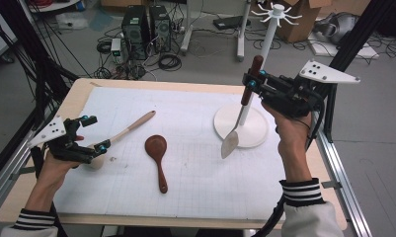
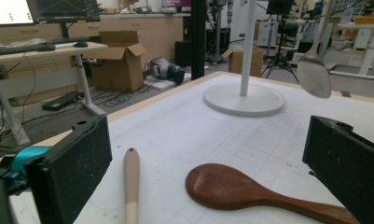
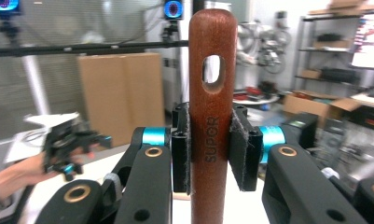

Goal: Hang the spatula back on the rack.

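Note:
My right gripper (image 1: 252, 79) is shut on the reddish-brown wooden handle (image 3: 211, 116) of a metal spatula (image 1: 229, 143), which hangs blade down just above the round base of a white hook stand (image 1: 250, 129). In the right gripper view the pads (image 3: 240, 149) press on both sides of the handle. My left gripper (image 1: 97, 133) stands open at the table's left, over the bowl end of a pale wooden spoon (image 1: 131, 127). A dark brown wooden spoon (image 1: 157, 150) lies flat mid-table, to the right of it. The left gripper view has the pale handle (image 2: 131, 186) and dark spoon (image 2: 231, 189) between its jaws, untouched.
A white gridded mat (image 1: 195, 187) covers most of the wooden table (image 1: 77, 91). The stand's pole (image 1: 264, 49) rises to a ring of hooks at the far right. Beyond the far edge are computer towers (image 1: 145, 29), cables and cardboard boxes (image 1: 299, 19). Black frame posts flank both sides.

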`<state>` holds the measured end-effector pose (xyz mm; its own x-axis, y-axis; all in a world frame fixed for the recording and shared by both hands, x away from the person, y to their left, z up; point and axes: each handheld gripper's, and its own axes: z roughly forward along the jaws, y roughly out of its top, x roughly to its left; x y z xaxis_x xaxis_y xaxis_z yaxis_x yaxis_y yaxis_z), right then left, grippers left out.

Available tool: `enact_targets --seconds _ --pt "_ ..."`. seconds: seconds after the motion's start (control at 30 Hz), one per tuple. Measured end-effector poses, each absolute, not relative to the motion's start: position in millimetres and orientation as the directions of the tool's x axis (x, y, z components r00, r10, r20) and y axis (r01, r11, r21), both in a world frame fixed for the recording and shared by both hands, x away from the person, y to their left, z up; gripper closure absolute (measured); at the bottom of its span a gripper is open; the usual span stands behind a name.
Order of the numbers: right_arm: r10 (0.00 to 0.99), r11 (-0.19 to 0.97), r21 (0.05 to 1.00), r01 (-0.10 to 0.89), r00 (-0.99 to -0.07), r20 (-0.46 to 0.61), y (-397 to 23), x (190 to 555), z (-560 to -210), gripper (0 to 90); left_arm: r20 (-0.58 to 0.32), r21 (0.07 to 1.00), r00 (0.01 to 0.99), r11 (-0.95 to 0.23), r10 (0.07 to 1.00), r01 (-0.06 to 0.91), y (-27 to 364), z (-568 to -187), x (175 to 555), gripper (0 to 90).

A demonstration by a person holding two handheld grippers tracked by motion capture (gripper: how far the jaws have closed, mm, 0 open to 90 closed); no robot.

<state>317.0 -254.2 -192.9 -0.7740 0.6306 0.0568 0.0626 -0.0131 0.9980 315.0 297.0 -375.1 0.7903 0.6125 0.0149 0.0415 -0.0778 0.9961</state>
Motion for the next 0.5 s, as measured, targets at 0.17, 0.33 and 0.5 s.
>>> enact_targets --seconds 0.17,0.33,0.5 --pt "0.702 -0.013 0.998 0.061 -0.710 0.052 -261 317 -187 73.1 0.012 0.995 0.774 -0.081 0.633 0.050 299 -380 313 1.7" --pt "0.754 -0.023 0.998 0.056 -0.655 0.054 -264 315 -181 73.2 0.011 0.995 0.769 -0.084 0.639 0.056 299 -380 314 1.7" --pt "0.798 -0.027 0.998 0.059 -0.600 0.057 -265 315 -176 73.2 0.021 0.995 0.767 -0.092 0.641 0.049 297 -380 314 1.7"
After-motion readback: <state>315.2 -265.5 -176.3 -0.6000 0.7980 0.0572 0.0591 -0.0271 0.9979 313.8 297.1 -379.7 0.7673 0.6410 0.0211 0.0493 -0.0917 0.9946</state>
